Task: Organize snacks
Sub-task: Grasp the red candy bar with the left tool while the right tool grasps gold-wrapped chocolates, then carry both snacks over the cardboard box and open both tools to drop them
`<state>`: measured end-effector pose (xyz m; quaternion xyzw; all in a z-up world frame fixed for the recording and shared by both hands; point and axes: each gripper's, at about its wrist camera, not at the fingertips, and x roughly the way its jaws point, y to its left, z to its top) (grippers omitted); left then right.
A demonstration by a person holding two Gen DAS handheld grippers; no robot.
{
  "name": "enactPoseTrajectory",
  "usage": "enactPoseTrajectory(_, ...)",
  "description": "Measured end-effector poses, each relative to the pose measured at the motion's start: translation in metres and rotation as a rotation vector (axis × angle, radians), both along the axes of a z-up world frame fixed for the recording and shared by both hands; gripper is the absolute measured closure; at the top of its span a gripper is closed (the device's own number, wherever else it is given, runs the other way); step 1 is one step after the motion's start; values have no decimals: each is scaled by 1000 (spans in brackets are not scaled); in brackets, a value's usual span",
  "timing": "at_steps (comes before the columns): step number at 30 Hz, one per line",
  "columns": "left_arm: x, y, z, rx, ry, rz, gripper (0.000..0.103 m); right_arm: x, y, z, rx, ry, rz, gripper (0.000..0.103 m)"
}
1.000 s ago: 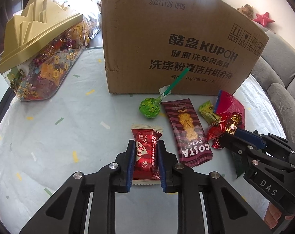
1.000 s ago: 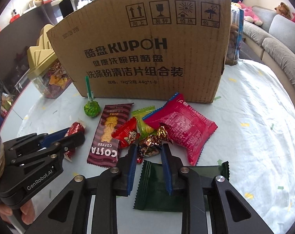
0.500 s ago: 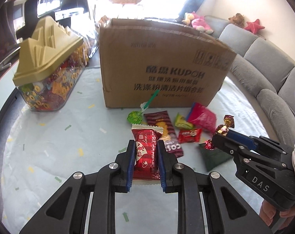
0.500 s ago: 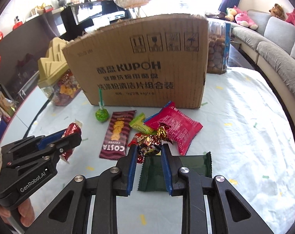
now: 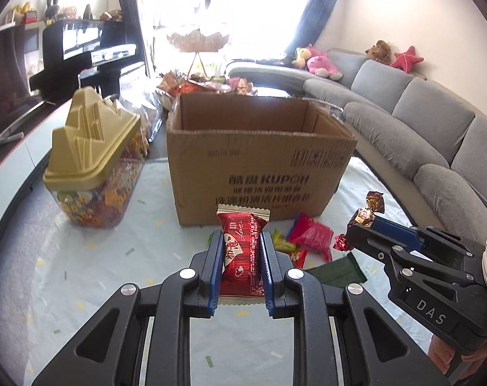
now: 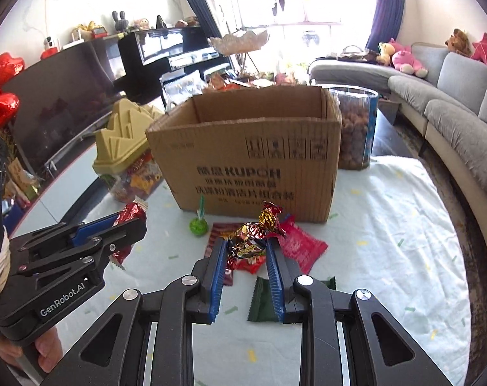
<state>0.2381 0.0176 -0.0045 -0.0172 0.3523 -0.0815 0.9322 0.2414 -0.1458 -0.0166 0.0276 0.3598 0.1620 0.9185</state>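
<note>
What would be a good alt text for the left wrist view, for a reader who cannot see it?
The left gripper holds a red snack packet in the air in front of an open cardboard box on the table. At right, the right gripper holds a foil-wrapped candy; more snacks lie below the box, and a gold-lidded candy jar stands at left.

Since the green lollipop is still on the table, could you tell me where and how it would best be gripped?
Probably by the round green-wrapped head, coming straight down from above with the fingers either side of it. The lollipop lies by the front wall of the brown cardboard box, its thin green stick pointing at that wall, so there is little room behind. The stick looks too slim for a sure hold.
</note>
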Motion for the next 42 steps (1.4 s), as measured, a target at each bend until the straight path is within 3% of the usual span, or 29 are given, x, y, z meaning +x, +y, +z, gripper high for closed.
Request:
enactPoseTrajectory(13,26,0,55,12,-108,-16,80,19,2,51,10,-107,0,77)
enactPoseTrajectory(22,68,1,81,40,-102,-12,80,58,5,82,2,-138,1,77)
enactPoseTrajectory(31,111,1,85,72,-77,-2,80,100,13,98,-27,-140,0,77)
enactPoseTrajectory(39,151,2,72,66,-19,-1,80,131,16,88,-40,-107,-3,77)
enactPoseTrajectory(42,159,2,68,79,-12,9,69,143,16,83,-42,-90,-12,77)
